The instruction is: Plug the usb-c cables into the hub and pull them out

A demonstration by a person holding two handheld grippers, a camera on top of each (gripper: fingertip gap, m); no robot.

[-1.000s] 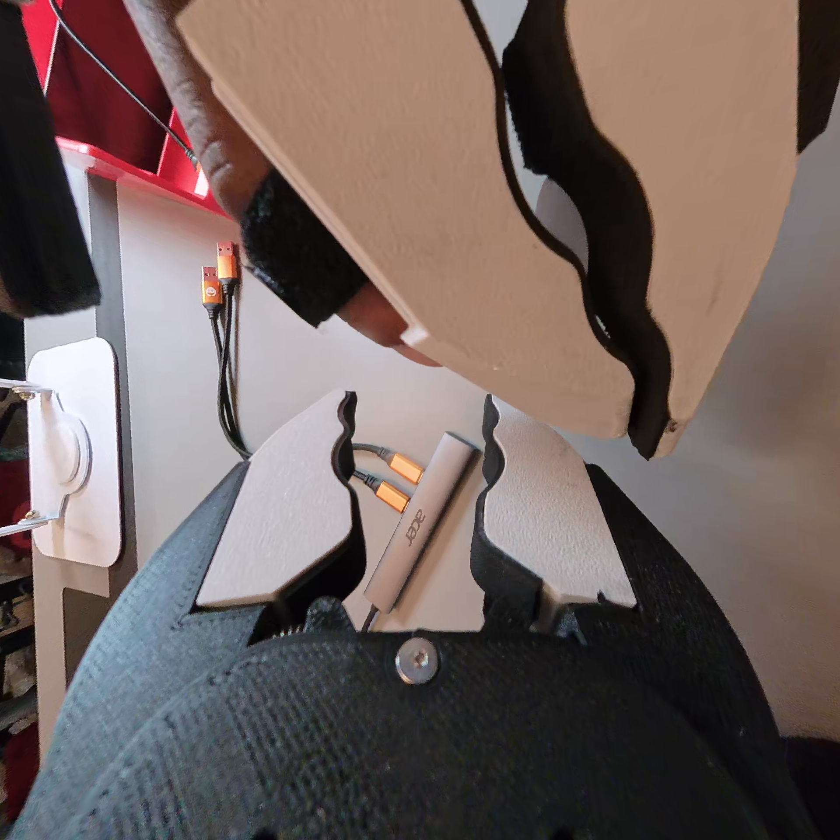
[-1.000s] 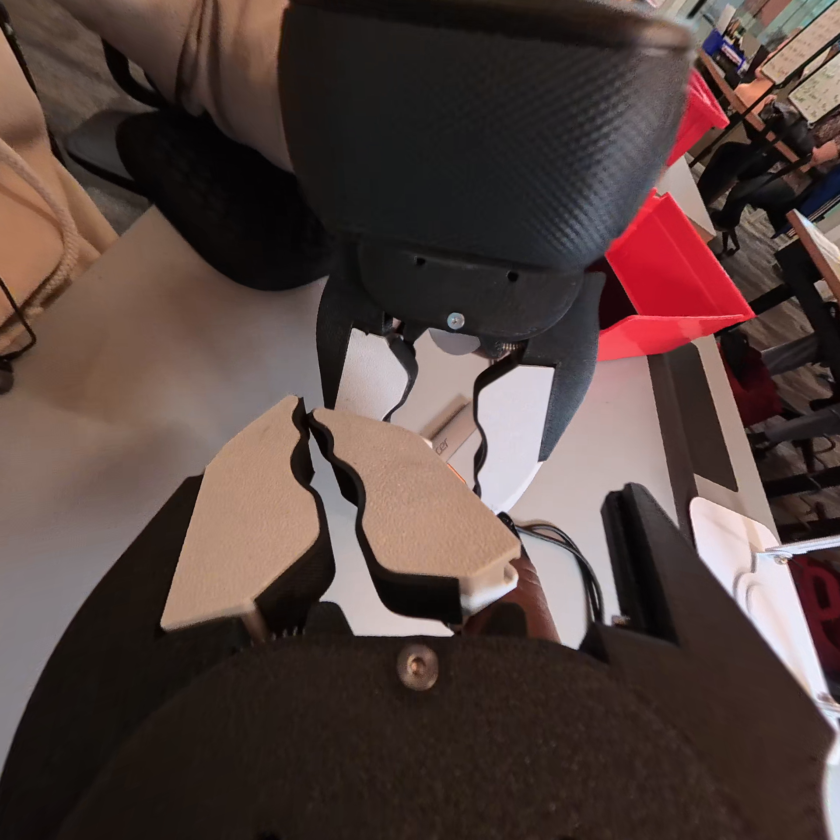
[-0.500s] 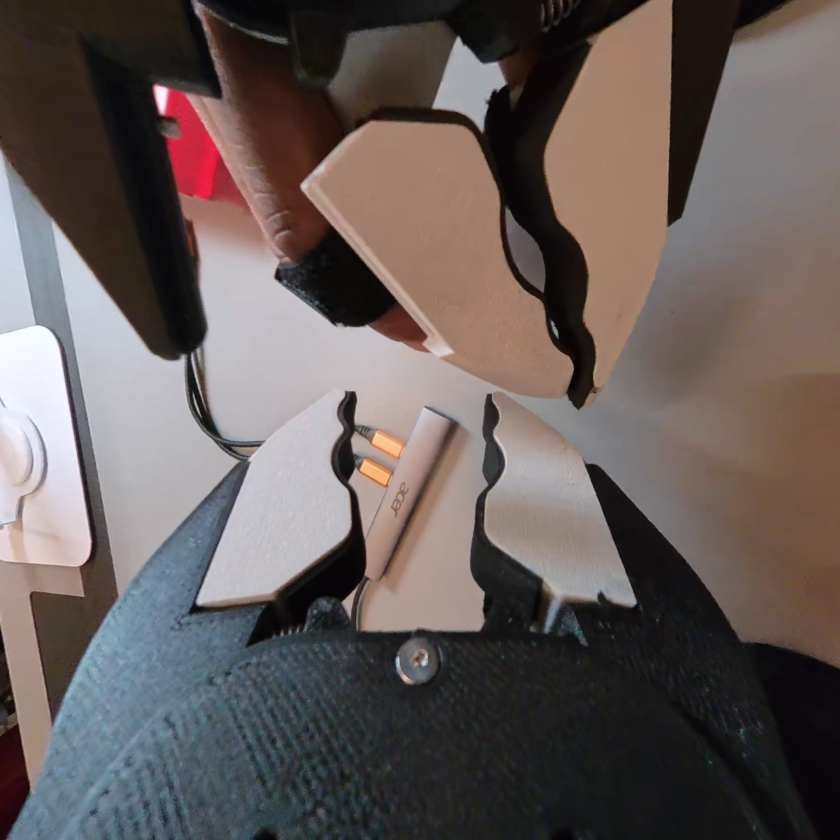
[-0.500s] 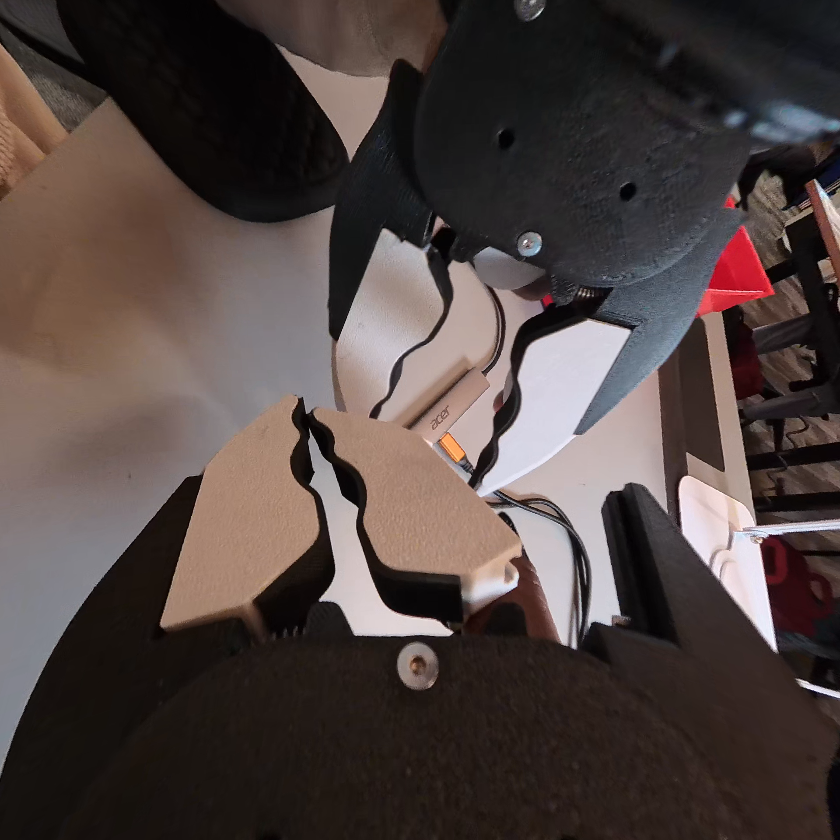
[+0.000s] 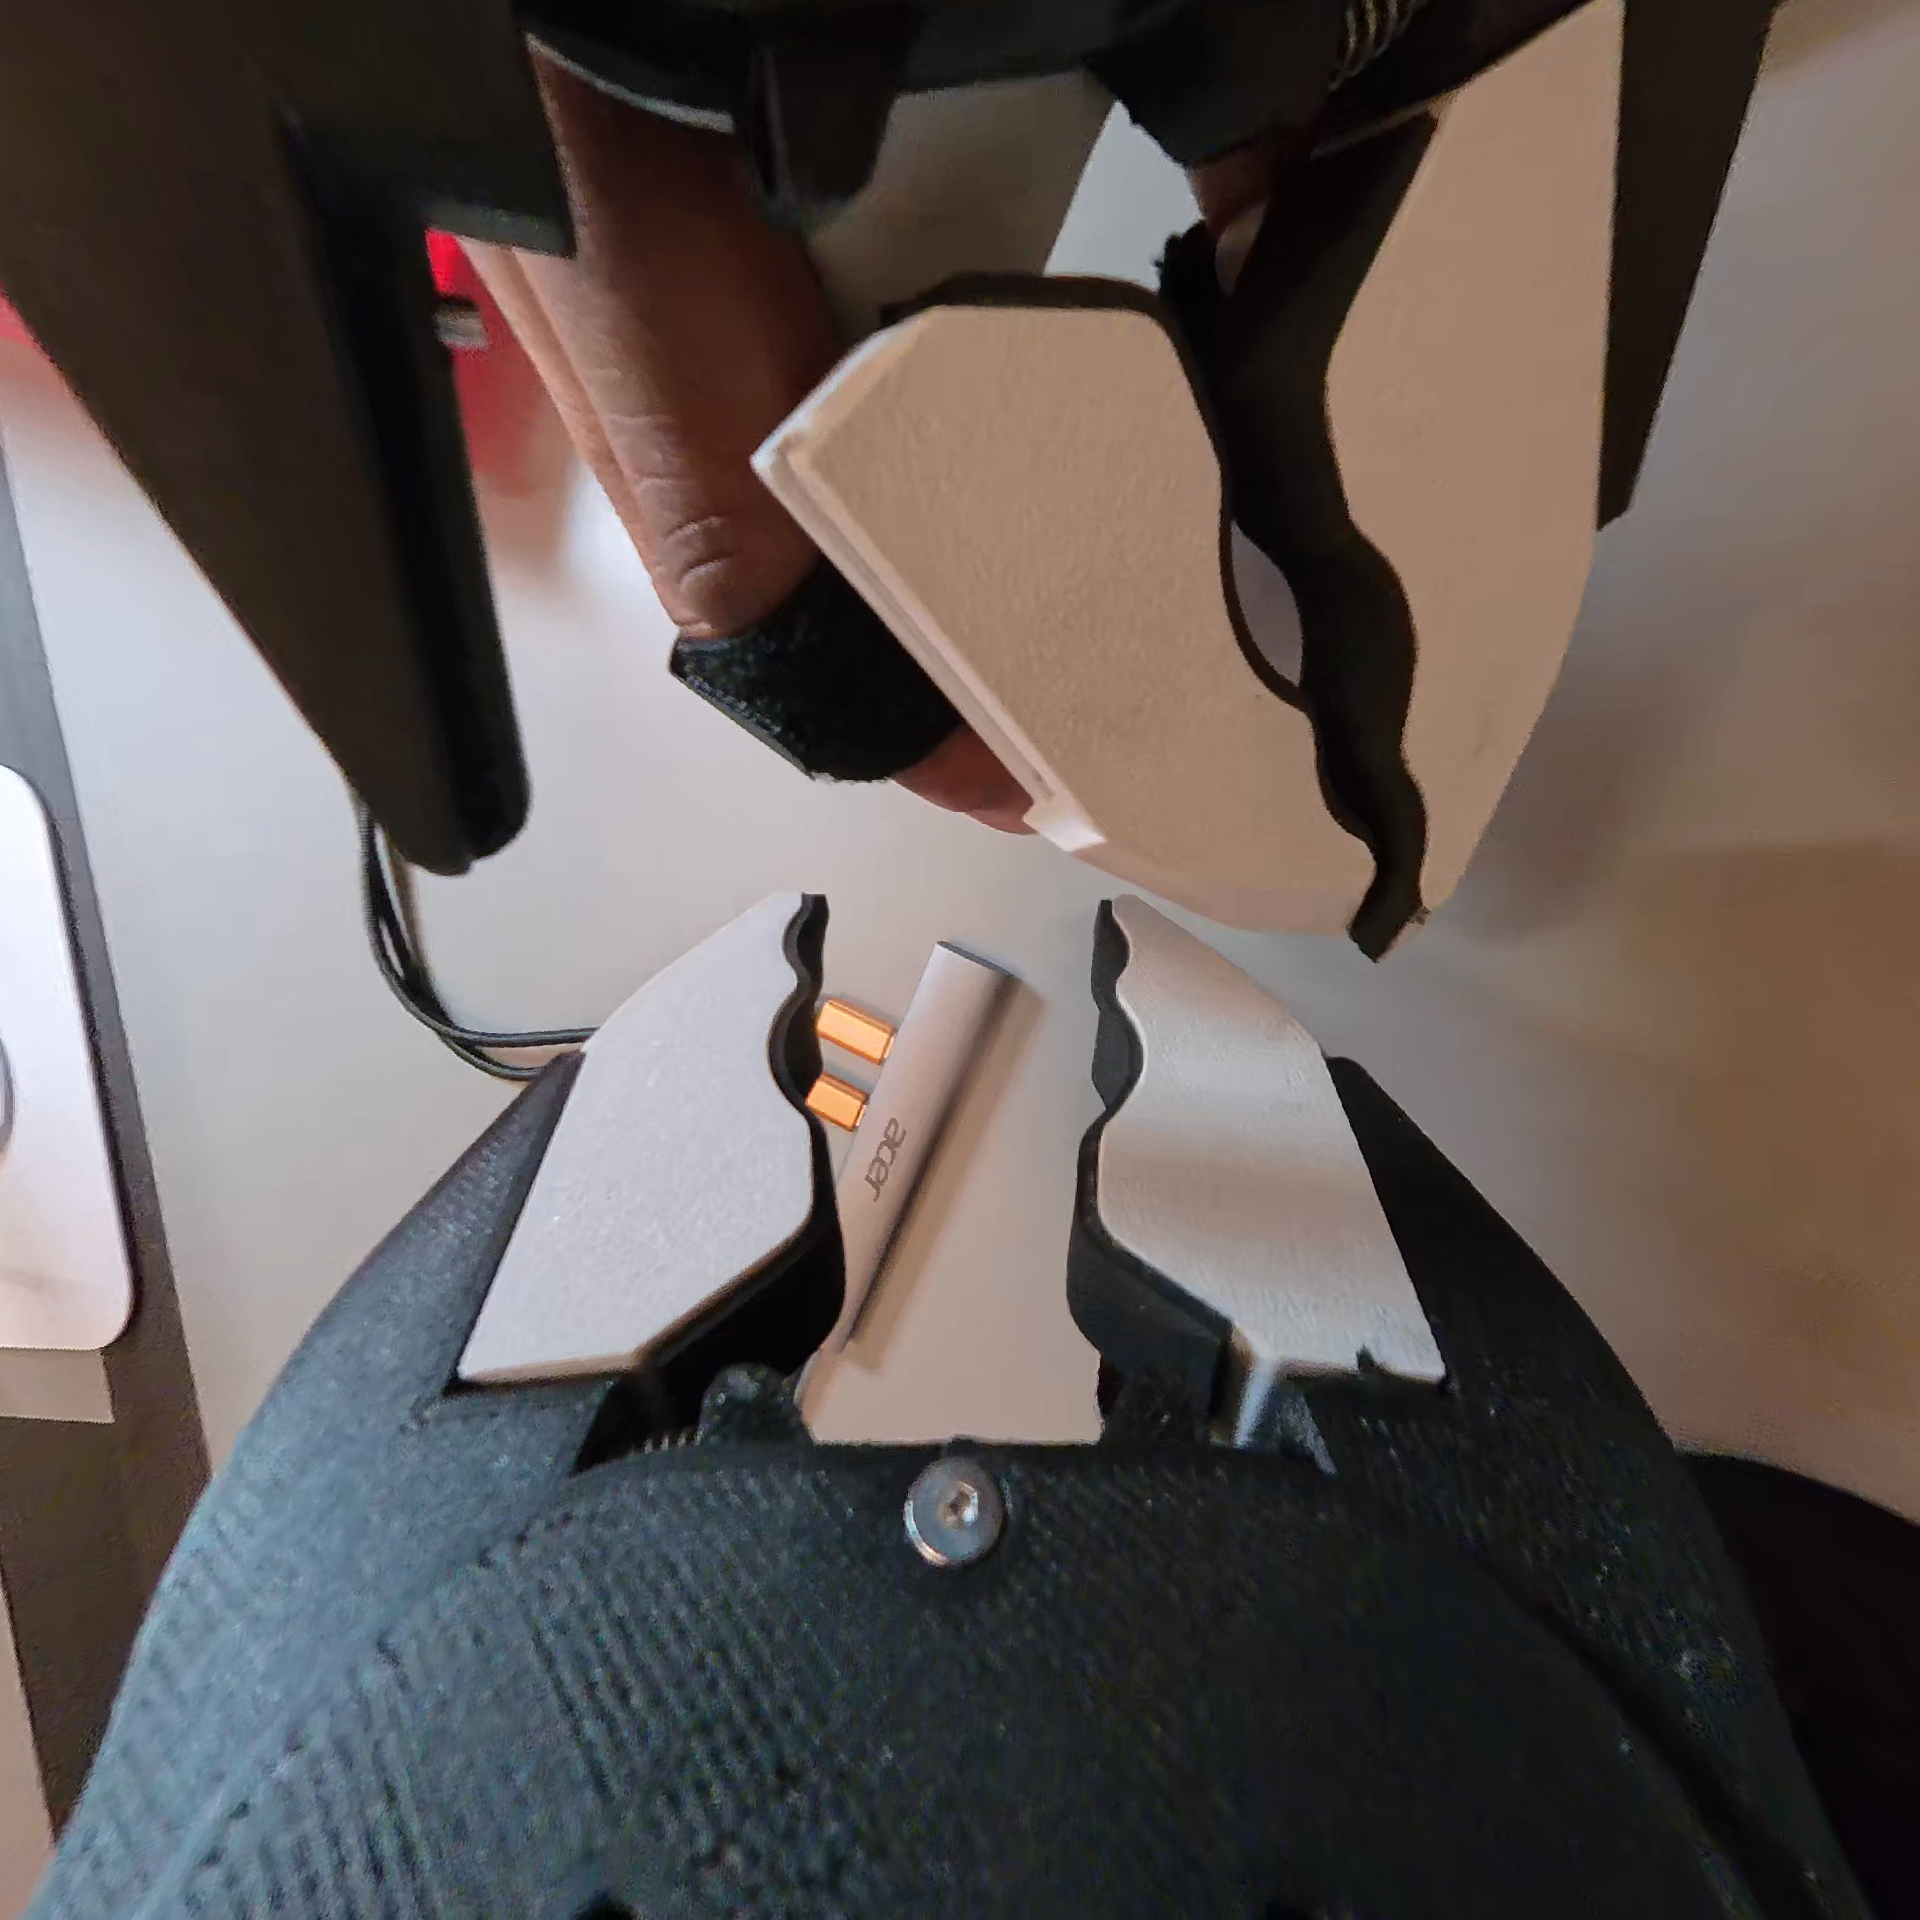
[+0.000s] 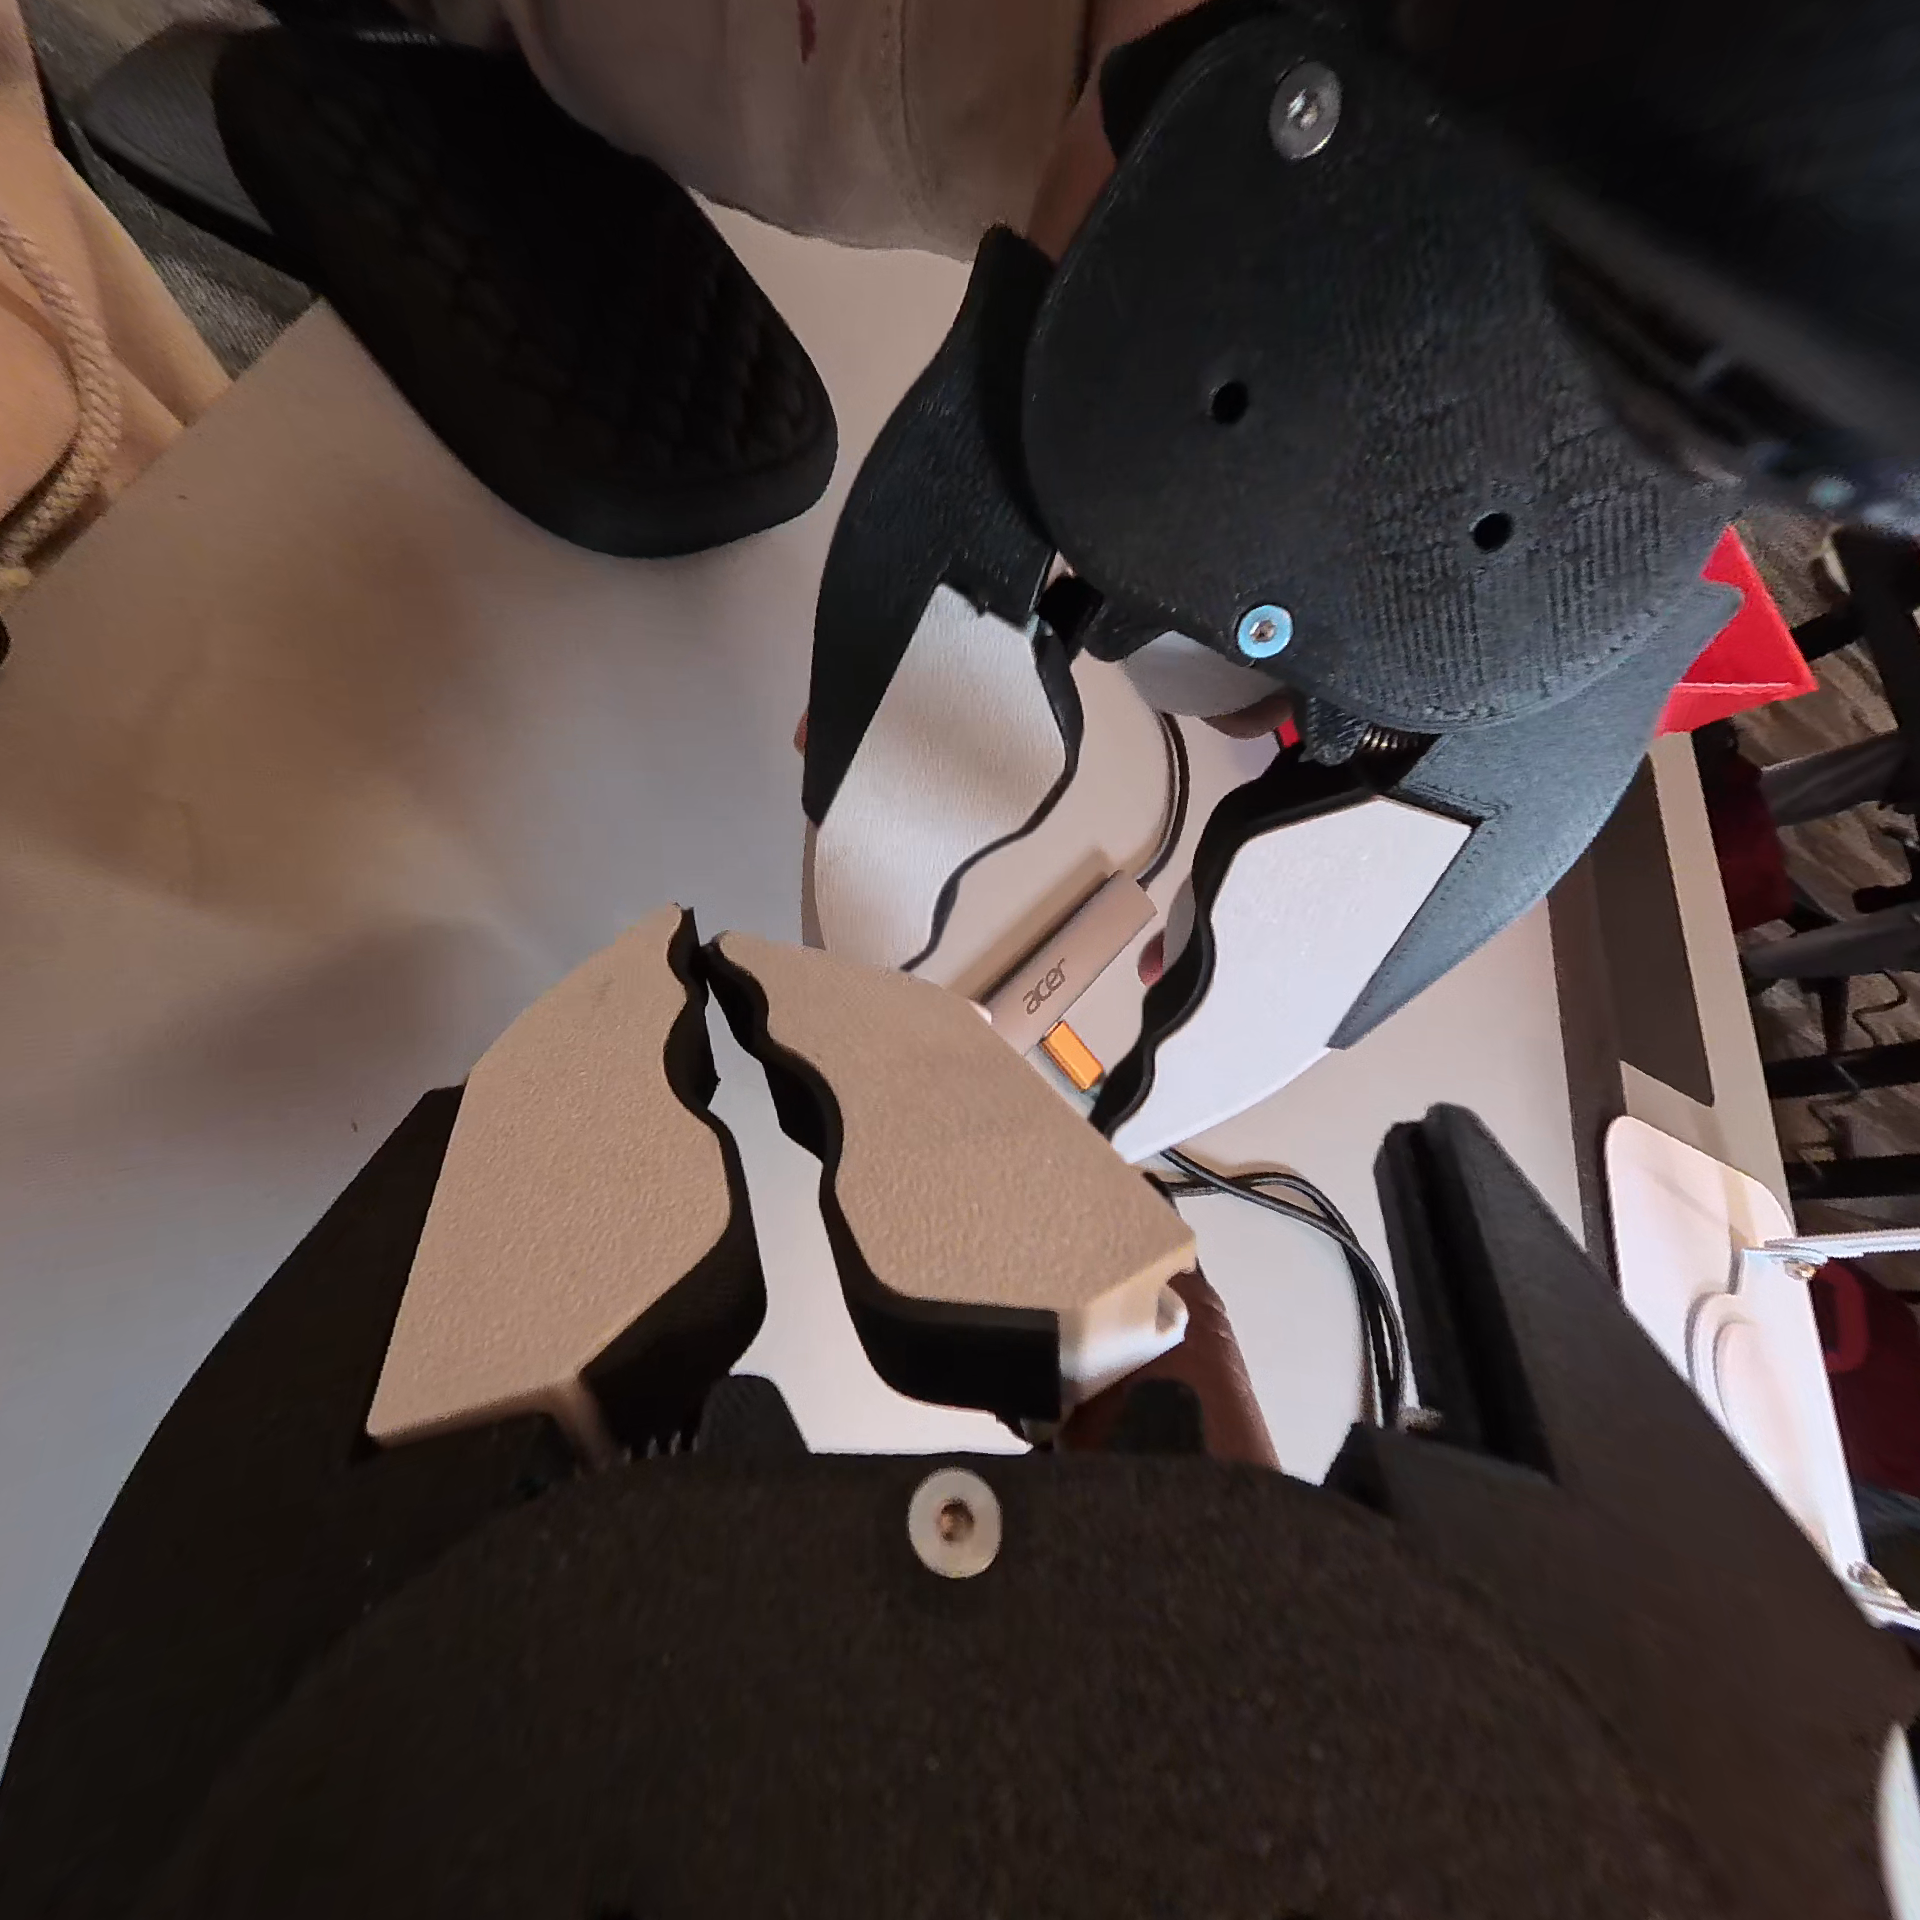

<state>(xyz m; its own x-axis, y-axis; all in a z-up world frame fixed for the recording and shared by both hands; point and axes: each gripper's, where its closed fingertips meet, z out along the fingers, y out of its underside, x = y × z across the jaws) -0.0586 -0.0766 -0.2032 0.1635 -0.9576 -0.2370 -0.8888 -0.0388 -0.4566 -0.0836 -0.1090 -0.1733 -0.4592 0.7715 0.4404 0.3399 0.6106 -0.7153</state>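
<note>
The silver hub [image 5: 914,1122] lies on the white table between the fingers of my left gripper [image 5: 956,925], which is open and straddles it, the left finger closest. Two orange plugs [image 5: 847,1065] sit in the hub's left side, and their black cables [image 5: 457,1029] run off to the left. My right gripper [image 6: 694,927] is shut and empty, hovering just beyond the hub's far end; it also shows in the left wrist view [image 5: 1387,930]. In the right wrist view the left gripper [image 6: 1018,1044] frames the hub [image 6: 1070,961] and one orange plug [image 6: 1072,1051].
A white pad [image 5: 52,1091] lies on a dark strip at the table's left side, also in the right wrist view [image 6: 1714,1247]. A red bin [image 6: 1756,644] stands behind. A black mesh object [image 6: 520,312] sits at the table edge. A person's finger [image 5: 707,436] holds the right gripper. About 4 centimetres separates my left fingertips from my right.
My left gripper has come down and forward over the hub, which now sits between its fingers. The right gripper has drawn back from the left camera and stays shut.
</note>
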